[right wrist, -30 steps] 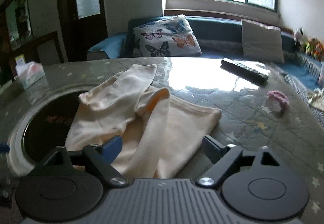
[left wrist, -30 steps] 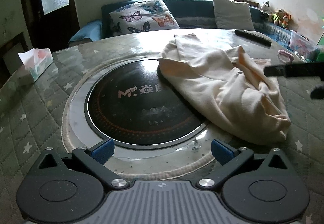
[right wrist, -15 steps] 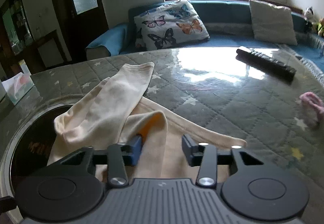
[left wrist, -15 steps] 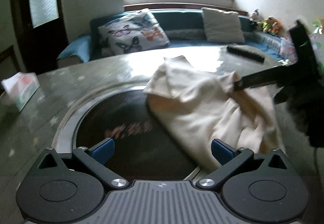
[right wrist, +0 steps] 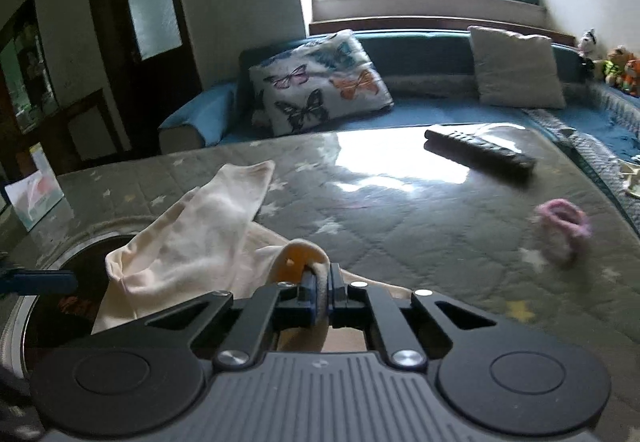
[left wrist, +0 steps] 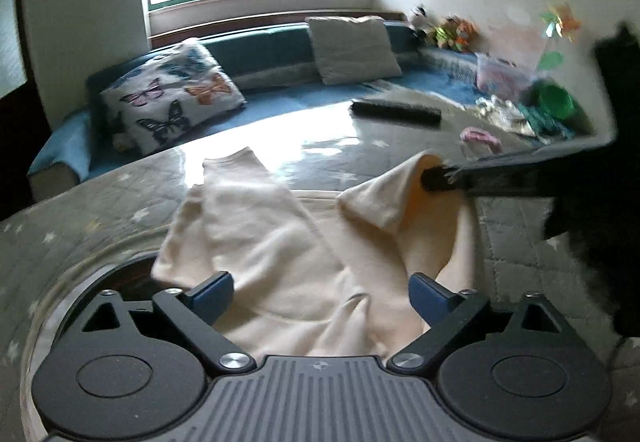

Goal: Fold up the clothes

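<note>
Newly clamped since a second ago, the right gripper (right wrist: 319,292) pinches one cream cotton garment's (left wrist: 296,262) raised fold, while the spread-jawed left gripper (left wrist: 320,292) hovers over its near edge.

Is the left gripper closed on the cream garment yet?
No: the left gripper is open, its blue fingertips spread apart above the cream garment, gripping nothing.

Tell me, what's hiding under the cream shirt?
The cream shirt covers part of the dark round plate and the quilted table. Anything else beneath it is covered from view.
</note>
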### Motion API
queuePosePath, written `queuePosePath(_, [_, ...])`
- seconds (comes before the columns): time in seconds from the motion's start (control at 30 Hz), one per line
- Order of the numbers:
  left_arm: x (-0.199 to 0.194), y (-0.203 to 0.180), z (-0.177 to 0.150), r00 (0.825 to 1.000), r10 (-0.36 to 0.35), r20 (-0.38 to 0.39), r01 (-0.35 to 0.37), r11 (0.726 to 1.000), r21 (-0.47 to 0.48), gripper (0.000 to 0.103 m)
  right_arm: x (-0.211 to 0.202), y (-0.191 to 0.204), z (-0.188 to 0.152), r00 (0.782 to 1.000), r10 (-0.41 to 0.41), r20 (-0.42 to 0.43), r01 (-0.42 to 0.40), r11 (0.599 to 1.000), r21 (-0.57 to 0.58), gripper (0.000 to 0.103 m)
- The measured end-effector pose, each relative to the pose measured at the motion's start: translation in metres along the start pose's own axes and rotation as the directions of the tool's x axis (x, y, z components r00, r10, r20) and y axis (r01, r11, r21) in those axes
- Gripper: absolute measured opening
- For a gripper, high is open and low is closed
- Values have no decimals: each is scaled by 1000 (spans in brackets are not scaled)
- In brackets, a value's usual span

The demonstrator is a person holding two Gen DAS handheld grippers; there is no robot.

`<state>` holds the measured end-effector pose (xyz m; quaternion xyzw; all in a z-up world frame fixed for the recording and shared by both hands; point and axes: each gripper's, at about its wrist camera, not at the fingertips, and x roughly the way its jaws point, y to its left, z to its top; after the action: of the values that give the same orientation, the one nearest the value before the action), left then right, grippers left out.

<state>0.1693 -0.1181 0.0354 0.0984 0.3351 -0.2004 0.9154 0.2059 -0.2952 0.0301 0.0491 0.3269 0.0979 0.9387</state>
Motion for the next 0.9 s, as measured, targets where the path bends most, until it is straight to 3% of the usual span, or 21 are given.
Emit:
queuePosePath(0.07, [13, -4, 0, 1000, -13, -28, 14, 1000, 22, 84, -9, -8, -2, 1000, -17, 12, 17, 1000, 18, 4])
queuePosePath(0.13, [24, -5, -3, 998, -3, -61, 5, 999, 35, 73, -19, -16, -5, 999, -32, 21, 31, 999, 37, 4])
queuePosePath(0.2, [31, -2, -7, 996, 3, -86, -1, 1000, 30, 50, -30, -23, -10, 998, -45, 32, 43, 997, 57, 4])
queuePosePath(0.3, [27, 10, -14, 996, -2, -92, 1, 1000, -13, 27, -46, -35, -19, 997, -62, 43, 57, 993, 99, 4])
queuePosePath(0.43, [4, 26, -19, 998, 21, -56, -25, 996, -83, 14, -67, -47, -34, 995, -86, 48, 78, 986, 145, 4])
queuePosePath(0.63, [-41, 54, -37, 996, 88, -22, -91, 974, -208, 3, -98, -67, -57, 990, -125, 61, 107, 965, 238, 4])
queuePosePath(0.9, [-103, 73, -80, 993, 120, -24, -121, 935, -333, 1, -128, -81, -86, 983, -176, 53, 152, 942, 299, 4])
